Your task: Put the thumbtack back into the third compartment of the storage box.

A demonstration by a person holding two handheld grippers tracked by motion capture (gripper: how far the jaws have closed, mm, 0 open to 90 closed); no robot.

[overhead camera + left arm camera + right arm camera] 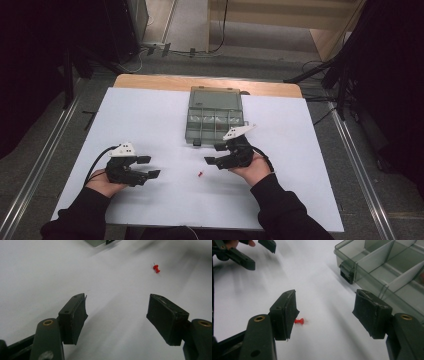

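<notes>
— Where does the job stand from your end?

— Barely begun, I'd say. The red pushpin (200, 174) lies loose on the white sheet (150, 115), low in the middle of the high view, between my two tools and touching neither. Judging by the setup, I take it the pin belongs in the compartment box (215, 116), which sits open at the upper centre of that view.

— And the tongs?

— Both spread wide, nothing between the pads. My left gripper (149, 167) hovers at lower left; in the left gripper view the pin (156, 268) shows far off at upper right. My right gripper (216, 154) is closer: in the right gripper view the pin (299, 321) lies just beside the left-hand pad, not yet between the jaws, with the box (387, 272) at upper right.

— So what's left?

— Everything: centre the right tongs over the pin, close on it, carry it to a compartment, let go. It's small and lying on its side, so I expect a fiddly pinch.
</notes>
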